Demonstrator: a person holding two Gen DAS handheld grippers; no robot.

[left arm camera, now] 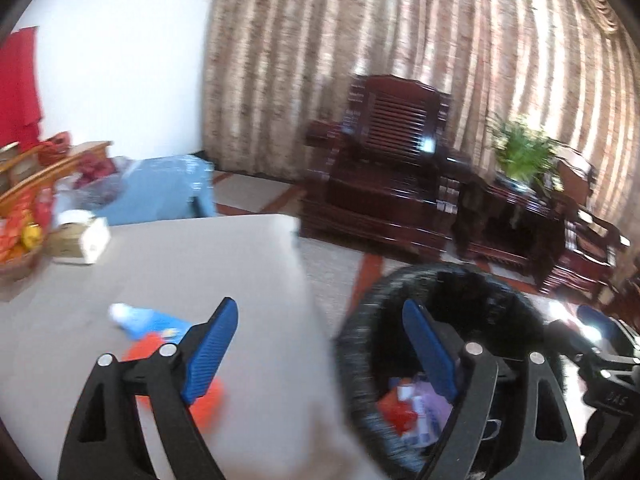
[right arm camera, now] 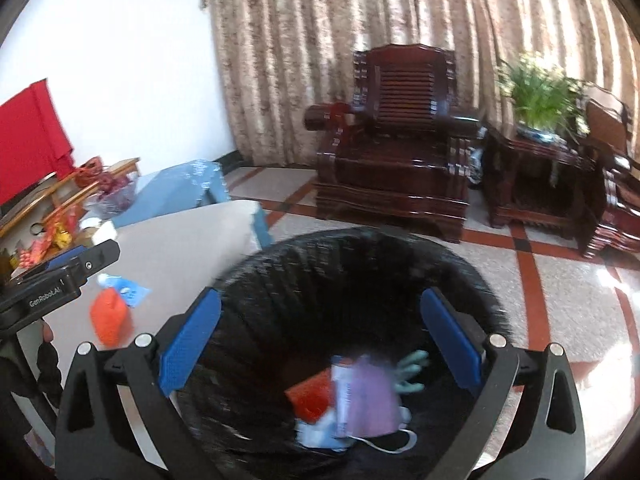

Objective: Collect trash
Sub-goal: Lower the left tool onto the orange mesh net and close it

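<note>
Inside black bin (right arm camera: 360, 280): purple mask (right arm camera: 370, 400), red wrapper (right arm camera: 310, 398); both tongs (left arm camera: 320, 344) (right arm camera: 320, 340) wide, empty.

1. The left gripper (left arm camera: 322, 344) hangs with its jaws spread wide and nothing between them; the left blue pad sits over the counter (left arm camera: 168, 264), the right pad over the bin.
2. An orange wrapper (left arm camera: 208, 400) and a blue-and-white wrapper (left arm camera: 148, 320) lie touching on the counter, partly hidden by the left finger.
3. The black bin (left arm camera: 360, 360) stands on the floor just beside the counter's right edge, holding red, lilac and white scraps (left arm camera: 416, 408).
4. A small carton (left arm camera: 80, 242) sits near the counter's far left edge.
5. Beyond stand a dark wooden armchair (left arm camera: 384, 168), a green plant (left arm camera: 520, 152) and patterned curtains (left arm camera: 400, 40).
6. The whole view is blurred.
</note>
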